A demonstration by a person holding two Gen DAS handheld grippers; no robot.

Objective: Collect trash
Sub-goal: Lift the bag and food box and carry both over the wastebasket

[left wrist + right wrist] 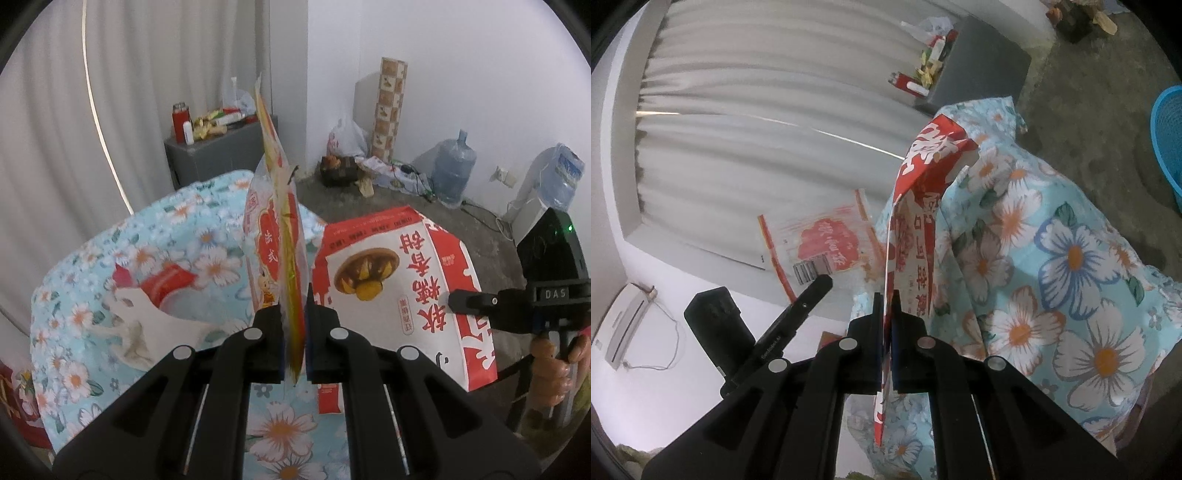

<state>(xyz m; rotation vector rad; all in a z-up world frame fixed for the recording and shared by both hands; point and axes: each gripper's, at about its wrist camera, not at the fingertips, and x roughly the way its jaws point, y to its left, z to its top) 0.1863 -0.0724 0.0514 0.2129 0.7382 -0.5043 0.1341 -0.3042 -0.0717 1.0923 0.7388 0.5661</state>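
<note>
Left wrist view, nearest first: the left claw (294,332) is clamped on the lower edge of a clear snack wrapper (275,221), which stands edge-on and upright above the floral surface (207,236). To its right, the right claw (452,301) pinches a red-and-white snack bag (399,288), held up off the cloth. Behind the wrapper, near the far left edge of the surface, lies a torn red-and-white package (155,299), not yet collected.

Right wrist view confirms it: the right claw (885,332) is closed on a thin edge of the snack bag (916,206), the rest hanging free.

Both grips sit on slim margins of slick film, so either piece could slide out if swung quickly. The tall wrapper may flop over and hide the package. A blue basket (1169,144) stands on the floor beyond the far edge, probably the bin, though only its rim shows; a throw from here could miss.
</note>
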